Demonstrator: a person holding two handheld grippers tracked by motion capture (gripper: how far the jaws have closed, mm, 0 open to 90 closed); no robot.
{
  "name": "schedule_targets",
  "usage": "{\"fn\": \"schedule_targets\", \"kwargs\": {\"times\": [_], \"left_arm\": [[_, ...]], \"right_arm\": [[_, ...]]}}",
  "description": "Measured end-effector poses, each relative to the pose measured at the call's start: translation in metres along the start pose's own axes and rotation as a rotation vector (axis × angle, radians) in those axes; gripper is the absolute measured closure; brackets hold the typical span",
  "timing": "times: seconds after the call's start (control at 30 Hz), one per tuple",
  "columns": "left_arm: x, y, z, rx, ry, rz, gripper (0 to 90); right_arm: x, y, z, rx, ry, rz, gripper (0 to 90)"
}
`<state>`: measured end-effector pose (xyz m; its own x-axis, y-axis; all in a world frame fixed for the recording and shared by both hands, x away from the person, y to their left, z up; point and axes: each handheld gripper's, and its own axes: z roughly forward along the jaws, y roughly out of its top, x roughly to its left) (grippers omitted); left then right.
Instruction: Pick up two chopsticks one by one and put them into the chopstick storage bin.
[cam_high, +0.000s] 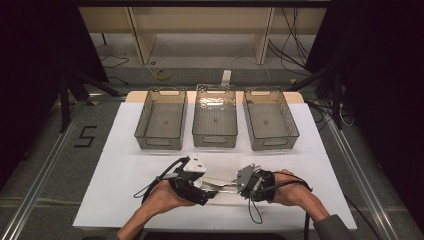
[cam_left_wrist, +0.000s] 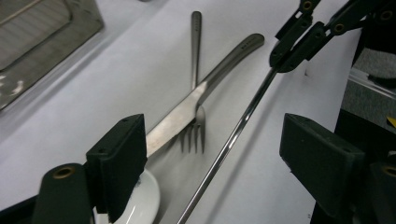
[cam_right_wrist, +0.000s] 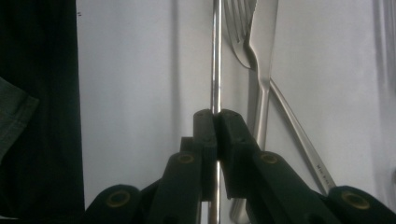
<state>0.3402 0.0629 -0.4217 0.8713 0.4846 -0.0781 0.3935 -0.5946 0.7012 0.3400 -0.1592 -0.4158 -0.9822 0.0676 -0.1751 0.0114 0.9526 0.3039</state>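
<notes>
Two black jaws of the right gripper (cam_right_wrist: 216, 116) are pressed together on a thin metal rod (cam_right_wrist: 215, 56), which runs straight out ahead of them. Just beside that rod, a fork (cam_left_wrist: 195, 112) and a knife (cam_left_wrist: 187, 109) lie crossed on the white worktop (cam_high: 125, 170). The left gripper (cam_left_wrist: 215, 158) has its jaws spread wide, the rod passing between them untouched; a white dish (cam_left_wrist: 140, 205) sits under its left jaw.

A white tabletop (cam_high: 125, 200) carries three clear bins in a row along its far side: left bin (cam_high: 161, 120), middle bin (cam_high: 215, 117), right bin (cam_high: 270, 120); nearer lie a knife (cam_left_wrist: 187, 109) crossing a fork (cam_left_wrist: 195, 93); a white dish (cam_left_wrist: 140, 205) beside them.
</notes>
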Motion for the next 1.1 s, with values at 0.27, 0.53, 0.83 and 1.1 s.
{"fn": "schedule_targets", "kwargs": {"times": [0.27,0.53,0.83,1.1], "left_arm": [[-0.010,0.007,0.016,0.082,-0.021,0.090,32.7],[-0.014,0.009,0.023,0.159,-0.019,0.140,47.7],[-0.017,0.013,0.028,0.195,-0.045,0.165,65.9],[-0.018,0.012,0.029,0.219,-0.083,0.202,77.5]], "right_arm": [[0.000,0.005,-0.001,-0.013,-0.007,-0.007,86.3],[0.001,0.008,-0.004,-0.024,-0.018,-0.034,86.3],[0.004,0.010,-0.003,-0.019,-0.006,-0.048,86.3],[0.006,0.013,-0.001,-0.015,-0.004,-0.083,86.2]]}}
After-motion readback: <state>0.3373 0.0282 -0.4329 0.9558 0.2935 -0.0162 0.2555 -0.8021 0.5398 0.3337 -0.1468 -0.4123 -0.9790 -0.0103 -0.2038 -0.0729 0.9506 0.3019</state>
